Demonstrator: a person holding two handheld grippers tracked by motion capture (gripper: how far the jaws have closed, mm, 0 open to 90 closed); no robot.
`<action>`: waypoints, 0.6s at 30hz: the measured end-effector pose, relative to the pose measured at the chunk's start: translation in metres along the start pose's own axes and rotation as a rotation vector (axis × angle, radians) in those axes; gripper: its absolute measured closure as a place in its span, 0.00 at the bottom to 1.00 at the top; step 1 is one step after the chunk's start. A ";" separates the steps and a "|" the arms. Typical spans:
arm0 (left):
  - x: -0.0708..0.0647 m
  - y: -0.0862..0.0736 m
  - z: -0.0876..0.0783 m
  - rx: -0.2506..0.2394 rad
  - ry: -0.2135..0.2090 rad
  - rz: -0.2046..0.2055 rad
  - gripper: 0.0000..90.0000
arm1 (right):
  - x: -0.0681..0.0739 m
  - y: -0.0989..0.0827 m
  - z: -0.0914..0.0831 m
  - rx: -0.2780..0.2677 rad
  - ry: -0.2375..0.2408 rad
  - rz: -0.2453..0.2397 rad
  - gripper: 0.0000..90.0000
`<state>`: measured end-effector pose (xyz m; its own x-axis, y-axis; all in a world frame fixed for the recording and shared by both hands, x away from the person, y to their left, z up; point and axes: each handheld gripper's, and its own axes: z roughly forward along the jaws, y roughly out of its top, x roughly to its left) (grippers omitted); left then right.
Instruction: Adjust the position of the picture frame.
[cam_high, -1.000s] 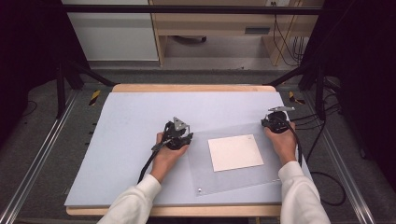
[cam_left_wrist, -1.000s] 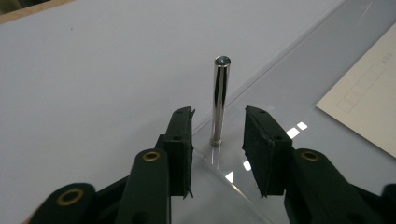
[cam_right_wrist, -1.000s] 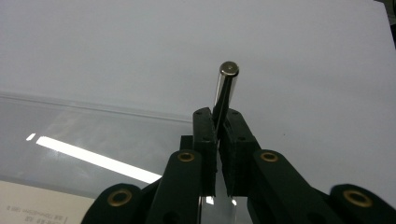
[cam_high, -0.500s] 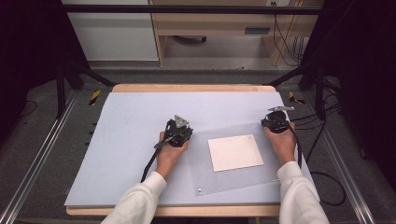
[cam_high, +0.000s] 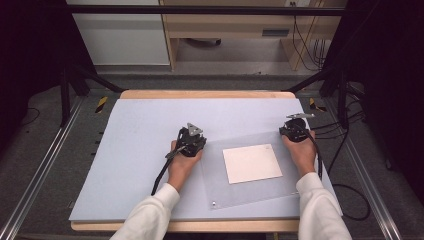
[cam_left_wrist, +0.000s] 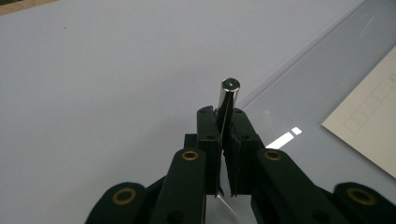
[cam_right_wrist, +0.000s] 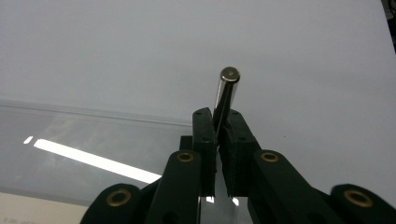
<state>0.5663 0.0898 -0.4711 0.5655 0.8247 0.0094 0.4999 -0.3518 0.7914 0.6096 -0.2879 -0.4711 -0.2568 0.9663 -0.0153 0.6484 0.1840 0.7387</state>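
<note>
The high view looks forward and down over the whole table (cam_high: 140, 130). Each gripper view sits low and close behind its own jaws. All three share the clear sheet (cam_high: 260, 192) (cam_left_wrist: 327, 79) (cam_right_wrist: 70, 135) at centre right.

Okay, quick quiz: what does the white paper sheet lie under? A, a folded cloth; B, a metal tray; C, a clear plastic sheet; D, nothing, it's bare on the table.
C: in the high view the white paper sheet lies beneath a clear plastic sheet whose edges and glare extend beyond it on the table.
</note>
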 end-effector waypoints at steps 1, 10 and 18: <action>0.001 0.000 0.000 0.001 -0.004 -0.001 0.94 | 0.000 0.001 0.000 0.006 0.000 -0.007 0.95; 0.006 0.007 -0.007 0.022 -0.034 0.003 0.94 | 0.002 0.011 -0.007 0.052 0.001 -0.015 0.95; 0.013 0.016 -0.031 0.024 -0.039 0.032 0.93 | 0.016 0.029 -0.027 0.093 0.022 -0.060 0.95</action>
<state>0.5610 0.1087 -0.4394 0.6065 0.7951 0.0103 0.4961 -0.3885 0.7765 0.6054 -0.2720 -0.4318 -0.3119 0.9492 -0.0420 0.6952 0.2581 0.6709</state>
